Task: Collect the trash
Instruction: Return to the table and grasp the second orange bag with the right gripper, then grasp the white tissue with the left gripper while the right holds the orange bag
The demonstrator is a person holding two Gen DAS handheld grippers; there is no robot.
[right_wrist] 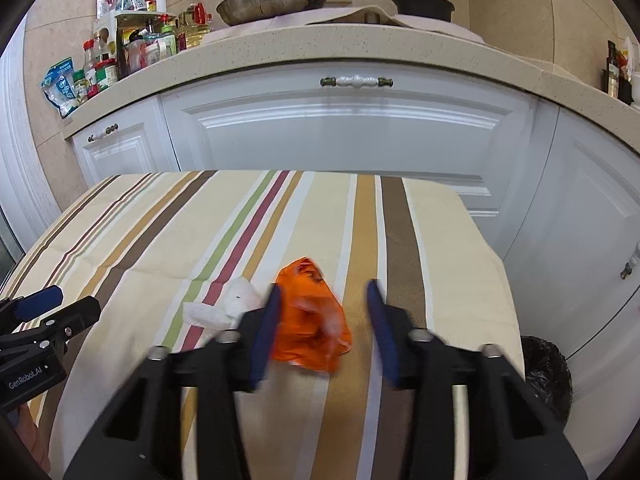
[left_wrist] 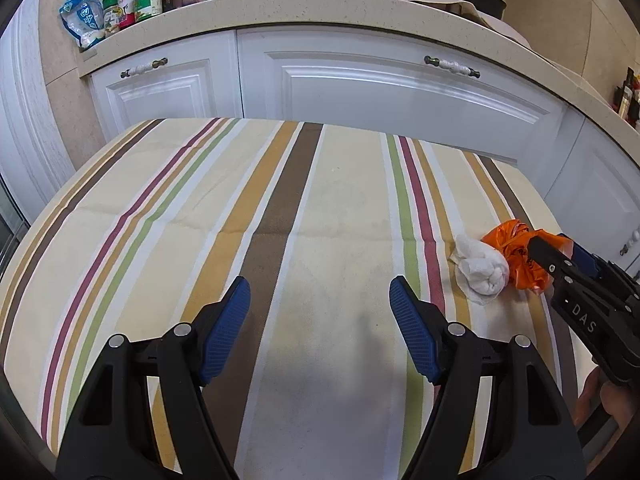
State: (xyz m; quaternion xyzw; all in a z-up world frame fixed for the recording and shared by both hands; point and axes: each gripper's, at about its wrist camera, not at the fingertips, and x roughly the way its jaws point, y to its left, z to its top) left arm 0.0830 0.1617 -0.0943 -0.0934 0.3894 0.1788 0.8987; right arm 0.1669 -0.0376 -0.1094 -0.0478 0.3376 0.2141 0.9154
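A crumpled orange plastic bag (right_wrist: 308,320) lies on the striped tablecloth (right_wrist: 440,240), with a wad of white tissue (right_wrist: 240,298) touching its left side. My right gripper (right_wrist: 324,292) straddles the bag, blurred. Its left pad is against the bag, while its right pad stands apart with cloth showing between, so it is open. In the left wrist view the same bag (left_wrist: 506,240) and tissue (left_wrist: 482,270) sit at the right, with the right gripper (left_wrist: 548,252) over the bag. My left gripper (left_wrist: 318,292) hovers open over bare cloth, left of the tissue, holding nothing.
A bin with a black liner (right_wrist: 548,368) stands on the floor past the table's right edge. White cabinets (right_wrist: 352,128) and a speckled counter (right_wrist: 360,46) with bottles, jars, a pan and a pot lie beyond the far edge.
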